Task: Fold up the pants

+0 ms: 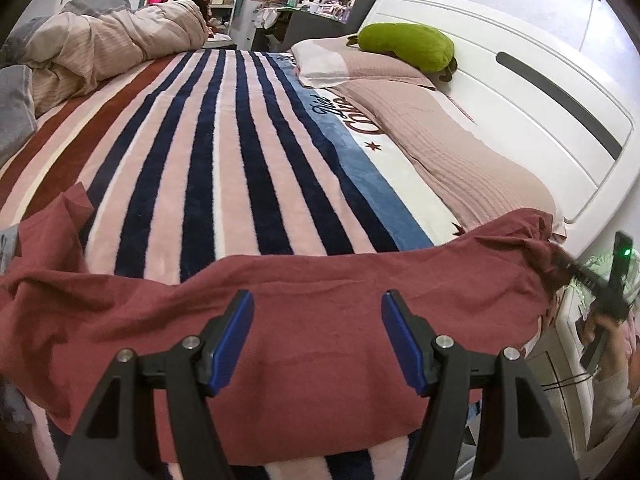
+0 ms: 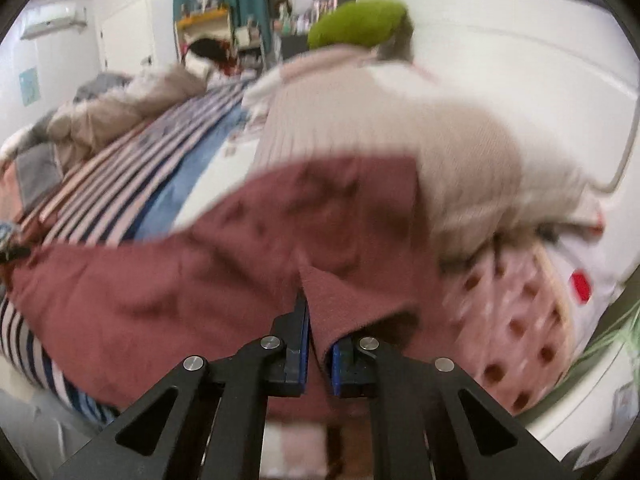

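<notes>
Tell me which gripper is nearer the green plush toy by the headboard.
Right, as far as I can judge. The right gripper clamps the pants near the pillows, below the green plush toy; the open left gripper hovers mid-pants.

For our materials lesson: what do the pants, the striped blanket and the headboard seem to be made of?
Pants: dull red woven cloth, probably cotton; matte, softly creased, gripped at one end by the right claw.
Striped blanket: plush fleece; fuzzy nap blurs the stripe edges.
Headboard: hard, white, smooth semi-gloss; painted wood or laminate, unclear.
</notes>
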The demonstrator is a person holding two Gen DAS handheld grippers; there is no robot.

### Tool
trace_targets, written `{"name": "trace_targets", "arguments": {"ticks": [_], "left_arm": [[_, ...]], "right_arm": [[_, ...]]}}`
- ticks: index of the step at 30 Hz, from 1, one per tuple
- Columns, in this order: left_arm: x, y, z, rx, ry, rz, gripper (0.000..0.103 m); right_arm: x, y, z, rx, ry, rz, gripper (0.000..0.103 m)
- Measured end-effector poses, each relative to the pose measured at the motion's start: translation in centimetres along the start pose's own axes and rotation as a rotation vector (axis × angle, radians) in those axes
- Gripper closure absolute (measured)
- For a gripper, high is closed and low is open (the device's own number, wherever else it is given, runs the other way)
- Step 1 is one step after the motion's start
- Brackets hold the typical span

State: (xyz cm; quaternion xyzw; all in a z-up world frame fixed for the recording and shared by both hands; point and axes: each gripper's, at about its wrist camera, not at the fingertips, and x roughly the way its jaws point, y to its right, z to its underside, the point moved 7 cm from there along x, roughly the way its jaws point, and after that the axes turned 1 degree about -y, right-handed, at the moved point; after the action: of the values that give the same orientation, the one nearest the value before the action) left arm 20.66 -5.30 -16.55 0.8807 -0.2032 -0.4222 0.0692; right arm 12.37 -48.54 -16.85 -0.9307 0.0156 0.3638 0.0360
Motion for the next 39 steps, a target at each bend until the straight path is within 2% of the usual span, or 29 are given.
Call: {"name": "trace_targets", "arguments": {"ticks": [4,12,15,18,21,22,24,25,26,28,29,31,33,34,35,37,39], "left_arm": [[0.0,-0.3,-0.3,-0.012,0.010,0.001,0.041],[0.7,-1.3,-0.5,-0.035,0.005,-0.042,0.041],[0.9,-1.9,-0.9,-0.054,0.008,-0.061,0.041],[1.2,-2.4,-1.0,-0.068,0.009,-0.073,0.041],[1.3,-2.7,-1.0,-0.075,0.012,-0.078,0.041],[1.4,-2.7,-1.1,-0.077,0.012,-0.077,0.041],[1.4,-2.7,-1.0,-0.081,0.011,-0.072,0.041],[1.4,-2.7,-1.1,-0.082,0.011,-0.069,0.041],[1.4,-2.7,-1.1,-0.082,0.012,-0.066,0.041],[1.2,-2.5,-1.1,-0.080,0.016,-0.057,0.041],[1.1,-2.3,-1.1,-0.078,0.019,-0.052,0.041],[0.9,-2.1,-1.1,-0.072,0.025,-0.045,0.041],[0.6,-2.1,-1.0,-0.071,0.027,-0.044,0.041],[0.5,-2.1,-0.9,-0.071,0.026,-0.043,0.041],[0.4,-2.1,-0.9,-0.072,0.026,-0.041,0.041],[0.3,-2.3,-0.8,-0.075,0.026,-0.039,0.041],[0.4,-2.4,-0.7,-0.079,0.024,-0.034,0.041]], "right_arm": [[-0.5,1.0,-3.4,0.007,0.049,-0.001,0.102],[0.3,2.0,-7.1,0.012,0.104,-0.012,0.103],[1.4,2.4,-8.0,0.021,0.087,-0.024,0.103],[3.2,3.0,-8.2,0.047,0.000,-0.075,0.091],[3.0,4.1,-8.8,0.098,-0.024,-0.118,0.089],[2.7,4.3,-9.0,0.109,-0.039,-0.133,0.086],[2.1,4.2,-9.1,0.095,-0.060,-0.131,0.068],[1.7,4.0,-9.0,0.058,-0.088,-0.112,0.043],[1.4,3.8,-9.0,0.028,-0.104,-0.106,0.031],[0.7,4.1,-8.9,0.012,-0.129,-0.098,0.035],[0.3,4.7,-9.0,0.018,-0.130,-0.059,0.035],[-1.4,5.1,-9.3,0.021,-0.084,-0.007,0.034],[-3.2,4.4,-9.1,0.028,-0.045,-0.057,0.037],[-4.1,3.4,-8.7,0.030,-0.028,-0.108,0.045],[-4.4,2.6,-8.3,0.022,-0.028,-0.138,0.058],[-4.4,0.9,-6.7,0.003,-0.056,-0.189,0.076],[-3.0,-0.4,-4.9,0.007,-0.119,-0.236,0.083]]}}
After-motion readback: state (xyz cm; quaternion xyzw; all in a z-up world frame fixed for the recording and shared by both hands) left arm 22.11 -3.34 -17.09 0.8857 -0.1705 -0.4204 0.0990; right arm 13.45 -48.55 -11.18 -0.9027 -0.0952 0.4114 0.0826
